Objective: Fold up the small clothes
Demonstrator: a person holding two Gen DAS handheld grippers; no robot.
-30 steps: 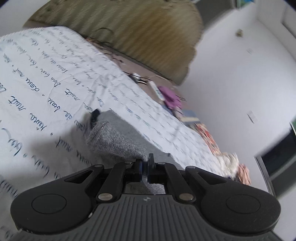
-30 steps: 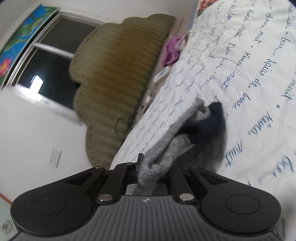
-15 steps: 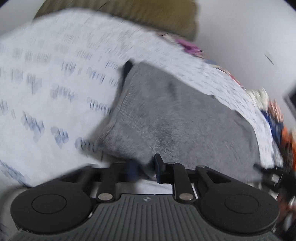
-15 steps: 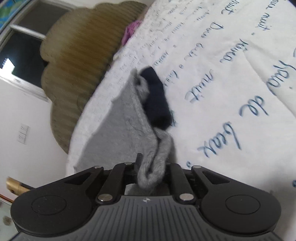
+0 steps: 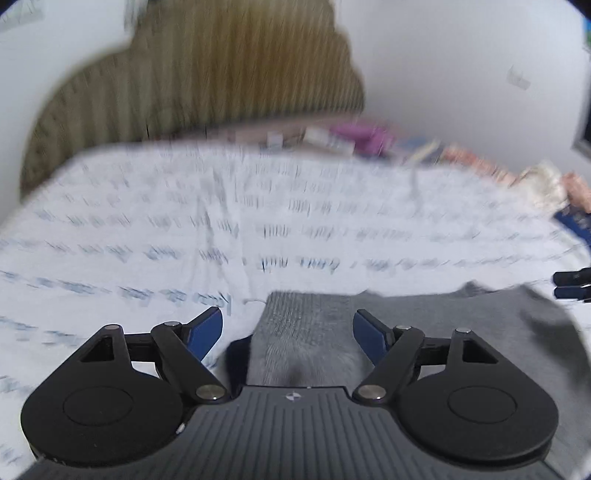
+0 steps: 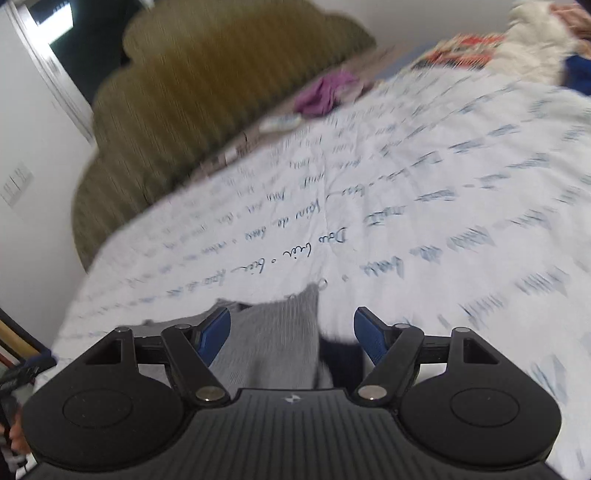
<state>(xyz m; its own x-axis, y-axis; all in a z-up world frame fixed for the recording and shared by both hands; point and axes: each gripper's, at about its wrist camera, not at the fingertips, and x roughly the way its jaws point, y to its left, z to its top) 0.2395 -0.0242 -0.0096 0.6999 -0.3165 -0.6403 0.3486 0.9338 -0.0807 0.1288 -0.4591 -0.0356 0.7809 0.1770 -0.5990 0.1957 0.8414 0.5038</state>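
Observation:
A small grey knit garment (image 5: 310,332) with a dark navy part (image 5: 236,356) lies on the white bed sheet (image 5: 147,229) printed with blue handwriting. My left gripper (image 5: 288,326) hovers over its near-left end. Its jaws are opening, and the blue pads (image 5: 207,328) stand apart from the cloth. My right gripper (image 6: 291,330) is over the other end of the grey garment (image 6: 277,336), beside the navy part (image 6: 341,358). Its jaws are opening too, and the pads (image 6: 369,338) press on nothing. The right gripper's fingertips (image 5: 572,286) show at the left wrist view's right edge.
An olive ribbed headboard (image 5: 207,81) stands behind the bed against a white wall. A purple cloth (image 6: 325,94), small boxes and colourful fabrics (image 5: 476,162) line the bed's far edge. A dark window (image 6: 62,33) is at the upper left. Both views are motion-blurred.
Both grippers were shut on the grey garment, holding it up. Now they have let go with jaws wide, and the garment lies flat on the sheet. Both views have rolled toward level.

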